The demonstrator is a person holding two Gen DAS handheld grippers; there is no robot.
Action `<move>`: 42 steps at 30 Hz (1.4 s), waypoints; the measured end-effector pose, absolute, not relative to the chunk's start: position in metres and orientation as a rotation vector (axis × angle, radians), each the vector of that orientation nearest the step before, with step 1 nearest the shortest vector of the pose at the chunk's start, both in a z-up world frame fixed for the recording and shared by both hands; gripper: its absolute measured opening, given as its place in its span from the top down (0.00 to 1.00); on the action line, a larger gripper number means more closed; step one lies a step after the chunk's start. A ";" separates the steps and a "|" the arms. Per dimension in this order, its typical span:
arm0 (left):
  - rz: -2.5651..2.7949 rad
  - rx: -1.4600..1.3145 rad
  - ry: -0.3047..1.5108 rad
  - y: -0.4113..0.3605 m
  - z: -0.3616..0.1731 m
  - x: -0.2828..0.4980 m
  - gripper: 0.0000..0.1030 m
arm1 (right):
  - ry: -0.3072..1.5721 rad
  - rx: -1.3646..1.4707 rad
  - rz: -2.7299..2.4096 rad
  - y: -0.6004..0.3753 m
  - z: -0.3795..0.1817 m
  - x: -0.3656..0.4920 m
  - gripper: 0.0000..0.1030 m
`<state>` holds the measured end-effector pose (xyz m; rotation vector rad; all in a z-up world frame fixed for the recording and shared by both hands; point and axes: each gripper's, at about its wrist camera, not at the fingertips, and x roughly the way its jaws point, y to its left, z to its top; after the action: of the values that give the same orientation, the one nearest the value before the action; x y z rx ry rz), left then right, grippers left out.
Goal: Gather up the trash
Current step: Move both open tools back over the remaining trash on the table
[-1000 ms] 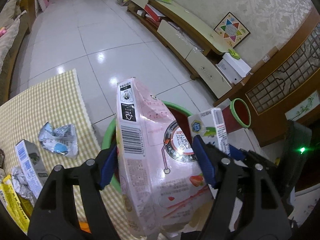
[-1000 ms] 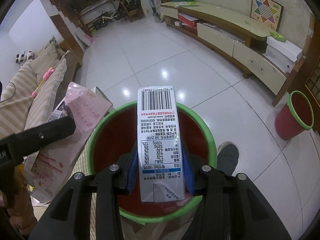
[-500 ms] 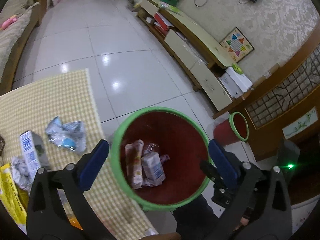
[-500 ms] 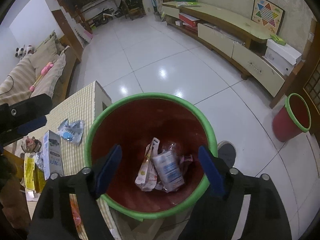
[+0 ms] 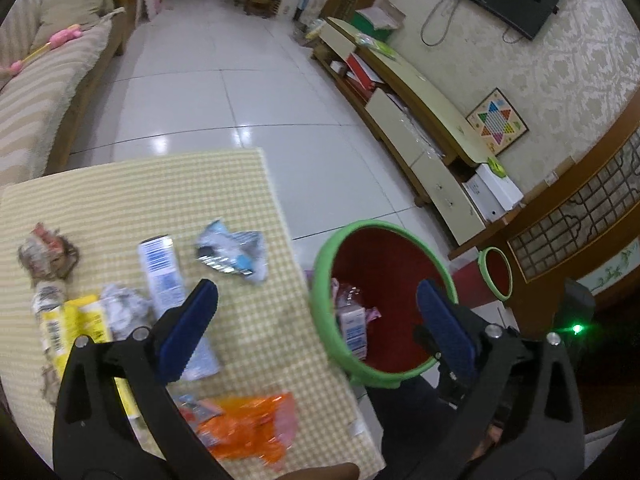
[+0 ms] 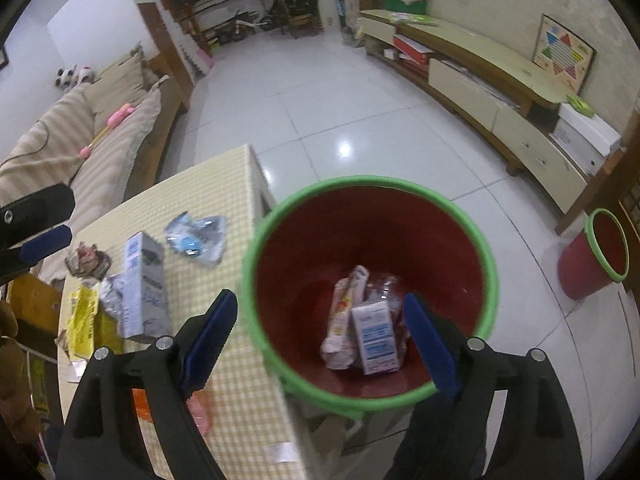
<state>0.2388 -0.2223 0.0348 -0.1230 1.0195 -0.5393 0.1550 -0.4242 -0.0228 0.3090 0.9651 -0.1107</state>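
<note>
Trash carton (image 5: 160, 276) lies lengthwise at eleven o'clock of your left hand-held gripper (image 5: 316, 326), nearer than the right hand-held gripper (image 6: 320, 338); both gape empty, jaws just opened.

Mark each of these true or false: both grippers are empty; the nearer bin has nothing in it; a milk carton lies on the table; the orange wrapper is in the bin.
1. Both grippers are empty. True: the left gripper and right gripper stand open with nothing between the pads.
2. The nearer bin has nothing in it. False: a small carton and a pink packet lie inside.
3. A milk carton lies on the table. True.
4. The orange wrapper is in the bin. False: it lies on the table.
</note>
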 end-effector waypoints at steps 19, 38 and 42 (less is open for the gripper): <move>-0.294 -0.216 1.037 -0.046 0.021 0.219 0.05 | 1.004 0.175 0.081 -0.277 -0.024 0.194 0.21; -0.298 -0.357 1.145 0.000 -0.022 0.225 0.06 | 1.085 0.100 0.145 -0.222 -0.061 0.232 0.21; -0.294 -0.399 1.198 -0.009 -0.038 0.238 0.10 | 1.099 0.096 0.147 -0.225 -0.069 0.239 0.22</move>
<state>0.2378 -0.0092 -0.0379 -0.3987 1.1977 -0.2945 0.2393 -0.2246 -0.0687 0.0962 1.0987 0.1466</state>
